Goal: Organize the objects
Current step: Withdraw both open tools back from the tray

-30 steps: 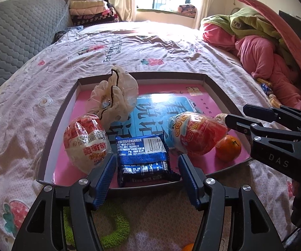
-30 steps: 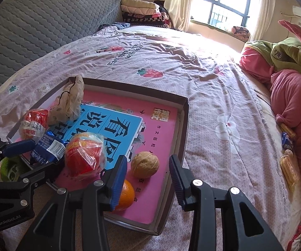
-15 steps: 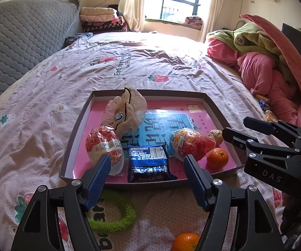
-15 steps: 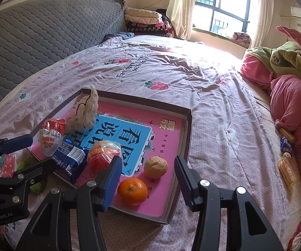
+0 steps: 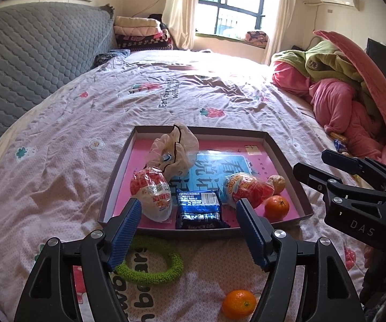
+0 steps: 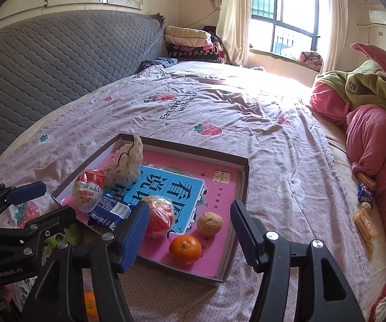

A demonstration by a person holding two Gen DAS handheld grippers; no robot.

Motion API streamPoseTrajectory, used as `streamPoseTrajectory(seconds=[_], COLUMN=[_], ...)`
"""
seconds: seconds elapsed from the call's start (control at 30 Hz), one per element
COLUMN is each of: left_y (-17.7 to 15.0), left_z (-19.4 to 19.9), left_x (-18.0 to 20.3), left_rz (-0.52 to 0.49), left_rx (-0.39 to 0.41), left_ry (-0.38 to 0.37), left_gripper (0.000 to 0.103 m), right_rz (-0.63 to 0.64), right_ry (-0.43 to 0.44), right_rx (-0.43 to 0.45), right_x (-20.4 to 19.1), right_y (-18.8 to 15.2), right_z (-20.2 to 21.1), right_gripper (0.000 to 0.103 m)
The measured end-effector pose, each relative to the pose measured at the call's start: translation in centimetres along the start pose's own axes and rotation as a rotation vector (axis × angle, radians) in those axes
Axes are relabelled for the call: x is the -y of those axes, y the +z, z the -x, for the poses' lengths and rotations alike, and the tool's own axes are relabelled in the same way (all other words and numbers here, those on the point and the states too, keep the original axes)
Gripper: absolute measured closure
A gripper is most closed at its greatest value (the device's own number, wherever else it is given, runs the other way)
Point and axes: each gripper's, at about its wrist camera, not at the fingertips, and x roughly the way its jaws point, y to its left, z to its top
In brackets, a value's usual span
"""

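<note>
Pink-lined tray (image 5: 286, 158) sits mid-bed, holding blue snack pack (image 5: 198, 209), two wrapped snacks, walnut (image 6: 209, 223), tangerine (image 6: 185, 246). Second tangerine (image 5: 238, 303) and green ring (image 5: 150, 264) lie on the bed toward its near edge. Left gripper (image 5: 188, 232) and right gripper (image 6: 190, 233): fingers wide apart, holding nothing.

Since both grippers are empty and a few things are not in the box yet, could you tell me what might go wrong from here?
1. The loose orange on the soft bedspread could roll away if a finger nudges it.
2. The box is crowded along its near edge; adding the green ring could push the blue packet over the low wall.
3. The open left gripper and right gripper work close together and might collide.
</note>
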Motion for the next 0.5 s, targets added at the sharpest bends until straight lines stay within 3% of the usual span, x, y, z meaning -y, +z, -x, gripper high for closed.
streamPoseTrajectory(seconds=[0.5], left_y=[0.3], left_z=[2.9], left_x=[-1.2], left_rz=[0.035], left_rx=[0.054], left_ry=[0.015], left_gripper=[0.025], right_rz=[-0.013], right_ry=[0.022], right_rx=[0.054], right_x=[-0.4], right_y=[0.4], right_z=[2.4], right_gripper=[0.033])
